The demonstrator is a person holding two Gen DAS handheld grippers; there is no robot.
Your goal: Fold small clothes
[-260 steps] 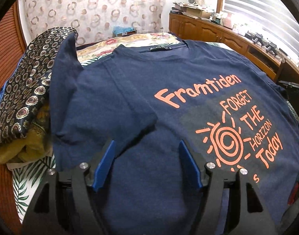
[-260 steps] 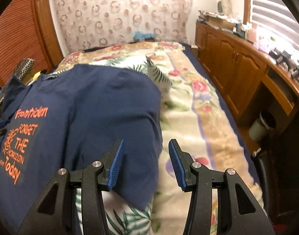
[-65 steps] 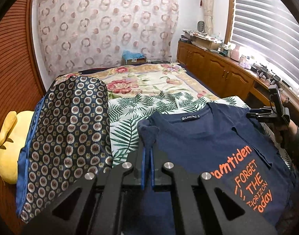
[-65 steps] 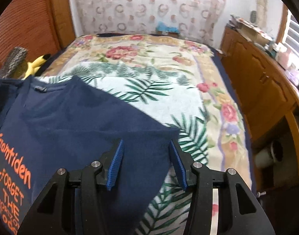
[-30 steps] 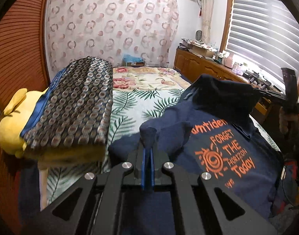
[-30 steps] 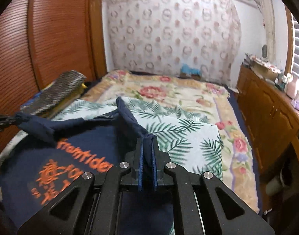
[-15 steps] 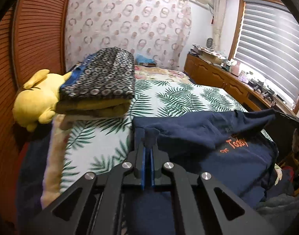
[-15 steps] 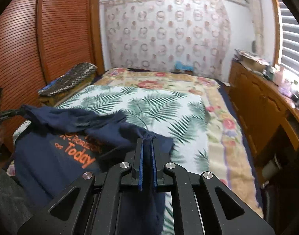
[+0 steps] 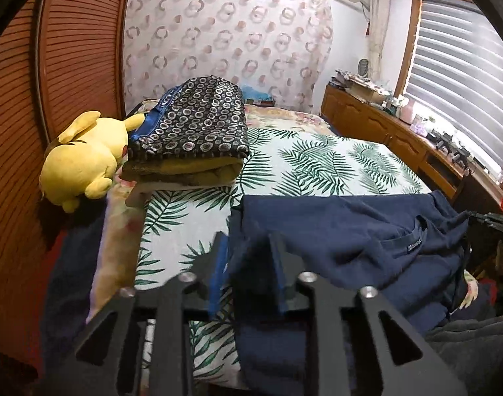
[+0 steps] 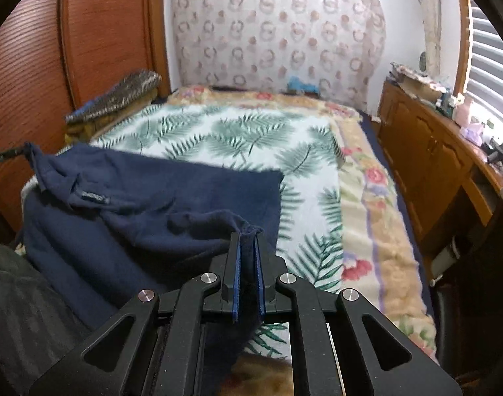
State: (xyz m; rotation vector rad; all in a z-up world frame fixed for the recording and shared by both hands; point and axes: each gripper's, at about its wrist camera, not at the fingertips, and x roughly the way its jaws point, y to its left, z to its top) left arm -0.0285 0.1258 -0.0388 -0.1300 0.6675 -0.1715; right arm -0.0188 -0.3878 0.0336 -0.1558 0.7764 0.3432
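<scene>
A navy T-shirt (image 9: 343, 231) lies print-side down across the near end of the bed, collar label facing up. My left gripper (image 9: 246, 257) is open, its blue-padded fingers apart around the shirt's left corner, which rests loose between them. In the right wrist view the same T-shirt (image 10: 159, 204) spreads to the left, and my right gripper (image 10: 247, 257) is shut on its right corner, holding a bunched fold of cloth just above the bedspread.
A palm-leaf bedspread (image 9: 317, 165) covers the bed. A folded patterned blanket stack (image 9: 198, 132) and a yellow plush toy (image 9: 83, 155) sit at the left by the wooden wardrobe. A wooden dresser (image 10: 439, 151) runs along the right under the window blinds.
The shirt was lifted, flipped and laid down with its print hidden. My left gripper has opened and released its corner; my right gripper stays shut on its corner and has lowered.
</scene>
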